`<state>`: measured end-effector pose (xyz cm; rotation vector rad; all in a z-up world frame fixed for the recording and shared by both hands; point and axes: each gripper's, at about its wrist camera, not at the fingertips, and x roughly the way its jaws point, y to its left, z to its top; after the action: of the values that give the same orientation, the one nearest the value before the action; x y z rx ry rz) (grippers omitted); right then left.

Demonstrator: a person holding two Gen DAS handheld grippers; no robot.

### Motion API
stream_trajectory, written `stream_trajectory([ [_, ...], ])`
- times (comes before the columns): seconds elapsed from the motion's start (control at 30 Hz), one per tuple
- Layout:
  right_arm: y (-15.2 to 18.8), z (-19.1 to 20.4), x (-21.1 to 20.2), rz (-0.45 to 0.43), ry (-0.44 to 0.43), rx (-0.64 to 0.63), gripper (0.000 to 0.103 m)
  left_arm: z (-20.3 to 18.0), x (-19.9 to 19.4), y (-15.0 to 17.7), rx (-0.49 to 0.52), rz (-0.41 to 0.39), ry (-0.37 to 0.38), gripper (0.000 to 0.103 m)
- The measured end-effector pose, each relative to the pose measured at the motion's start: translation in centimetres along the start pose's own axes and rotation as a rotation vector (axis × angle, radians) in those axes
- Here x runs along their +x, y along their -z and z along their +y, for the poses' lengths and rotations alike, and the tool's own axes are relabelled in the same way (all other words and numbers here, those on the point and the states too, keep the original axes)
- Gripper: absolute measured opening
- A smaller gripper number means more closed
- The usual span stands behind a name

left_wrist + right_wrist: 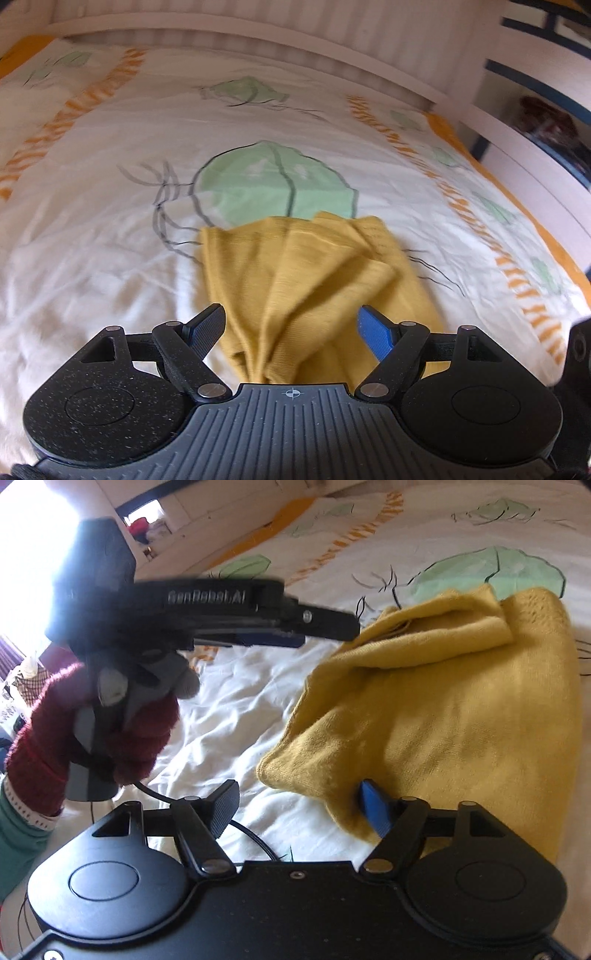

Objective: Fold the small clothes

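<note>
Mustard-yellow knit garment [317,288], one piece, lies rumpled on a white bedsheet [92,258] printed with green leaves. Left gripper [291,325] stands spread with cloth between its fingers, unpinched. Right gripper [299,808] is also spread, its blue finger [375,808] against the garment's edge.

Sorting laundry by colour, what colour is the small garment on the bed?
Mustard yellow, plain. The garment shows best in the right wrist view.

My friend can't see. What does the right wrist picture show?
A crumpled yellow garment lies on a white bedsheet printed with green leaves. The right gripper has open jaws at its near edge; the left gripper hangs above.
</note>
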<state>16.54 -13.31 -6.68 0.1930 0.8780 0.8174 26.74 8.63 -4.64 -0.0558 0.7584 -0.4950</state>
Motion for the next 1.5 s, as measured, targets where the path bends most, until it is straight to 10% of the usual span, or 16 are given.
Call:
stream_trajectory([
  [0.3,1.3,-3.1,-4.0,-0.097,0.062,0.082,0.075,-3.6,2.4,1.4,0.211,0.054,-0.058,0.078],
  [0.8,1.1,-5.3,-6.0,-0.171,0.069,0.137,0.076,3.6,7.4,-4.6,0.067,0.09,-0.419,0.077],
  [1.13,1.2,-5.9,-6.6,-0.194,0.093,0.144,0.086,1.3,0.6,-0.8,-0.113,0.102,-0.178,0.078],
  [1.5,-2.6,-6.1,-6.7,-0.234,0.212,0.097,0.103,1.4,2.3,3.9,-0.216,0.115,-0.191,0.078],
])
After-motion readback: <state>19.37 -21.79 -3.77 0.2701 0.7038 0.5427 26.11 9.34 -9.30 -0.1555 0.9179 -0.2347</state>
